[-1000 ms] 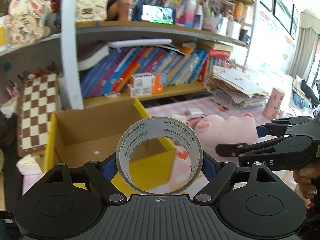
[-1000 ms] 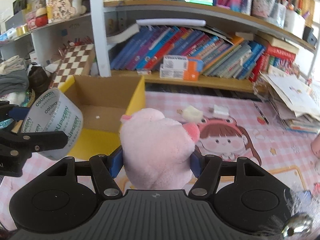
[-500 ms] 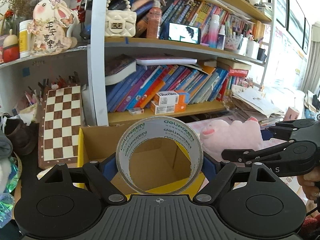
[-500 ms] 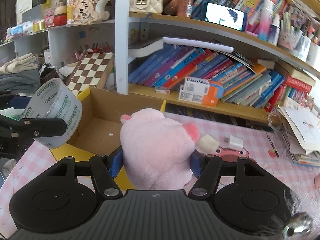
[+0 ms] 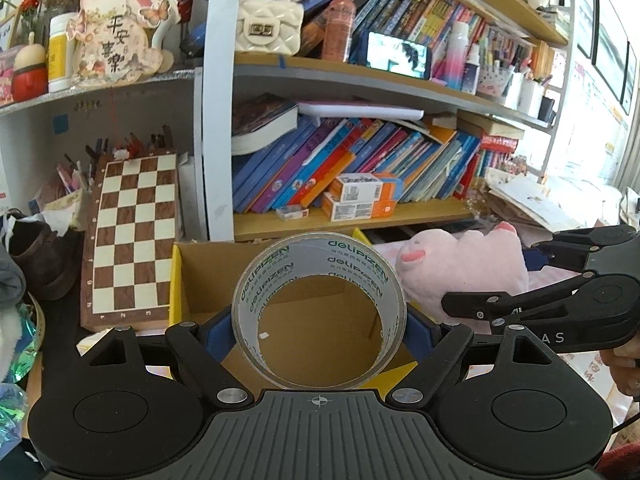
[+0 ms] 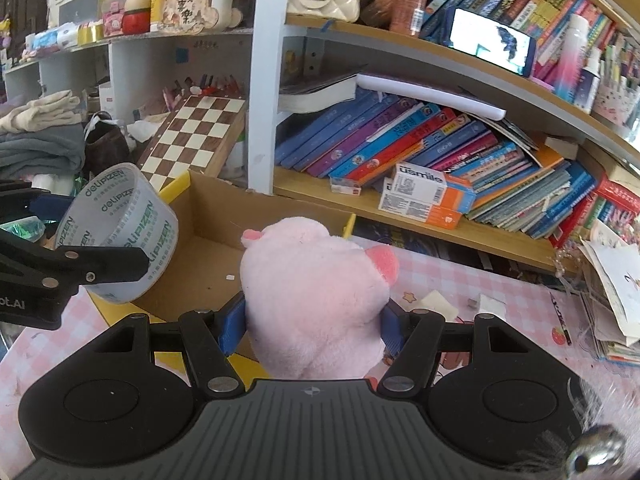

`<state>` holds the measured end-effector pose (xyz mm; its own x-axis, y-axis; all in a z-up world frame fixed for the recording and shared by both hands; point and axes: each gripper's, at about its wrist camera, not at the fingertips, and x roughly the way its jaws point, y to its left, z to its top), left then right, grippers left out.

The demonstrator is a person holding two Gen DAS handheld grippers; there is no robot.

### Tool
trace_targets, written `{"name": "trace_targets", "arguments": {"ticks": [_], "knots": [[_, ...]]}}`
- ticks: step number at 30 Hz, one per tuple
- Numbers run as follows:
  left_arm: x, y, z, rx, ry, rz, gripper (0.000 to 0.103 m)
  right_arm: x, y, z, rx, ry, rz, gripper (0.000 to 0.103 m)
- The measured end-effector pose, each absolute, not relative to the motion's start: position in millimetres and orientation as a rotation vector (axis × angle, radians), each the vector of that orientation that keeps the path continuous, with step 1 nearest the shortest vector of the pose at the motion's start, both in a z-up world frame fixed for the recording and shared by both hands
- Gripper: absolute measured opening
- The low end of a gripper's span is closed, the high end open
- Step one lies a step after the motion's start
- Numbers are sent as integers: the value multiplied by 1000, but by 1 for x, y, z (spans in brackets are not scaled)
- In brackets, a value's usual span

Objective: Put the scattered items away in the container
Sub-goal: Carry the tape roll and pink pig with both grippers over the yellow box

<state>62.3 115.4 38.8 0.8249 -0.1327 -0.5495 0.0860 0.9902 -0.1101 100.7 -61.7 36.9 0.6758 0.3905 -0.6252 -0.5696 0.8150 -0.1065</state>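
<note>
Bookshelf (image 5: 360,216) sitting behind yellow box (image 5: 176,280). Left claw (image 5: 319,328) clamping tape roll (image 5: 320,276) over box; right claw (image 6: 312,320) clamping pink plush (image 6: 312,292) beside it.

"What's behind the desk?"
"I see a bookshelf (image 6: 400,216) crammed with leaning books (image 5: 320,168), a chessboard (image 5: 134,236) propped at its left."
"Light?"
"Daylight from a window (image 5: 600,160) on the right."

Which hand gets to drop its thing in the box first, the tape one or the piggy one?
Probably the left. The left gripper holds the tape roll right over the open cardboard box. The right gripper holds the pink plush pig nearer the box's right edge.
</note>
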Motion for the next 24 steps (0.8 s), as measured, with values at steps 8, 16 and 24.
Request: {"name": "trace_targets", "arguments": {"ticks": [8, 16, 24], "knots": [[85, 125, 24, -92, 637, -98, 84, 124, -46, 25, -329, 656, 576, 63], [105, 130, 8, -96, 680, -77, 84, 144, -27, 11, -351, 671, 614, 63], [114, 135, 0, -90, 699, -48, 84, 151, -11, 4, -413, 648, 652, 63]]}}
